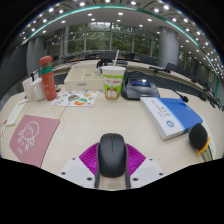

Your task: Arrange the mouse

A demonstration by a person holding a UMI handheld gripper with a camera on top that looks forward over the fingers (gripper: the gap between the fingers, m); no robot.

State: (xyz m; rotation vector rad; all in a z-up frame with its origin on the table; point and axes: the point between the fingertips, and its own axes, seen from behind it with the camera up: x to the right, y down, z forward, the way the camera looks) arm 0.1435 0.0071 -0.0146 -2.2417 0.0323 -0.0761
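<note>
Black mouse [112,152] held between the two fingers of the gripper [112,166], magenta pads [90,157] pressing on its left and right flanks. Long axis running straight ahead along the fingers, away from the camera; rounded back nearest the lens, narrower front end pointing toward the cup. Wheel or button line faintly visible down the middle. Cannot tell whether resting on the desk [80,125] or lifted just clear of it.

Taking the mouse as the landmark: directly beyond it, well apart, a pale cup [113,82] with green print, upright. Beyond and left of the mouse, a flat sheet with colourful pictures [77,98] just beside the cup's base. Farther left of the mouse, an orange-red bottle [47,77] standing upright. Near left of the mouse, a pink mat [35,138] with a light drawing on it, lying flat. Beyond and right of the mouse, a blue-and-white book [166,115] lying flat, angled. Far right of the mouse, a yellow-and-black object [200,139] at the desk edge, kind unclear. Behind the cup, office partitions and ceiling lights.
</note>
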